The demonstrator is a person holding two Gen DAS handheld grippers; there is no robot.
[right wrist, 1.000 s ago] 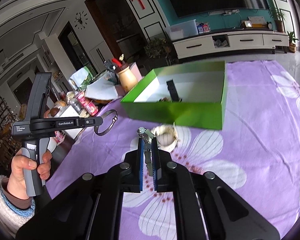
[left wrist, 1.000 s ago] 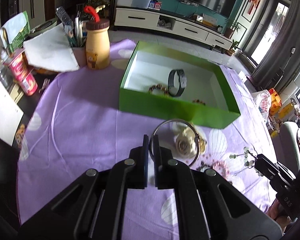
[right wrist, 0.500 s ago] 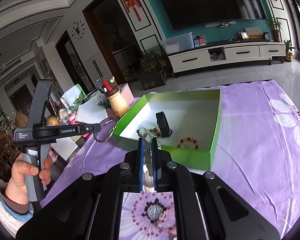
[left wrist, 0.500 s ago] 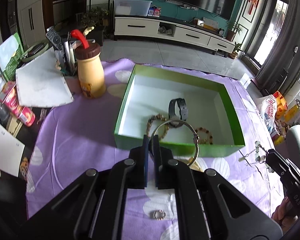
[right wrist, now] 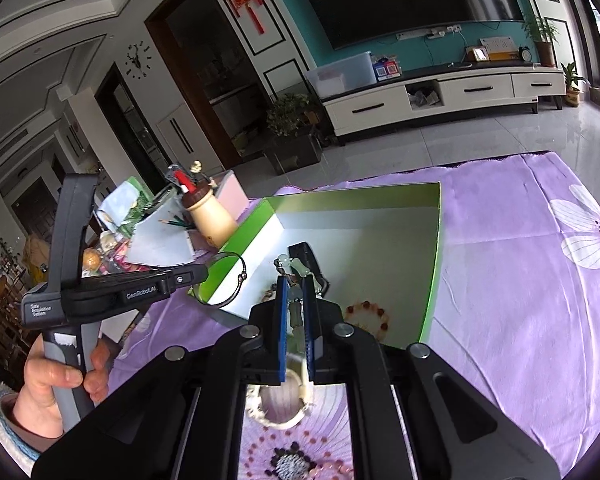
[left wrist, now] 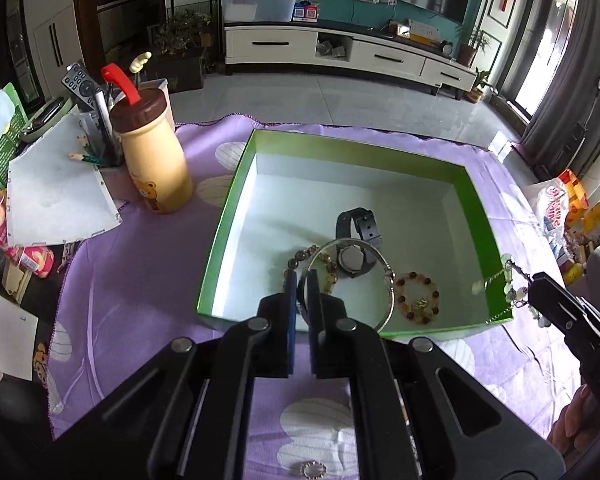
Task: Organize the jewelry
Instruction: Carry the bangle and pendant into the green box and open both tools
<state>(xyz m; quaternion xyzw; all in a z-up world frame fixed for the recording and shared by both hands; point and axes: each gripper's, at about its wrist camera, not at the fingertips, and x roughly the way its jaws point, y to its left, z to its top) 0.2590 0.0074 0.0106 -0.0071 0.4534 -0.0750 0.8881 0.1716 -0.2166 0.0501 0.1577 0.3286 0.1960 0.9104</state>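
My left gripper [left wrist: 302, 280] is shut on a thin silver bangle [left wrist: 388, 273], which hangs over the near part of the green box [left wrist: 380, 148]. On the box's white floor lie a black watch [left wrist: 356, 232], a brown bead bracelet [left wrist: 312, 254] and an orange bead bracelet [left wrist: 416, 300]. My right gripper [right wrist: 295, 280] is shut on a pale green bead chain [right wrist: 290, 264] above the box's near right rim. In the right wrist view the left gripper [right wrist: 202, 273] holds the bangle [right wrist: 242, 277] at the box's left wall.
A cream bottle with a brown cap [left wrist: 152, 156], a pen holder and papers [left wrist: 56, 196] crowd the table's left side. A small ring [left wrist: 313, 470] and a white bracelet [right wrist: 280, 408] lie on the purple cloth [left wrist: 140, 280] near me. A hand [right wrist: 52, 380] grips the left tool.
Both grippers moved forward from the cloth to the green box, each keeping its piece. The bangle now hangs over the box's inside, and the bead chain is over its right rim.
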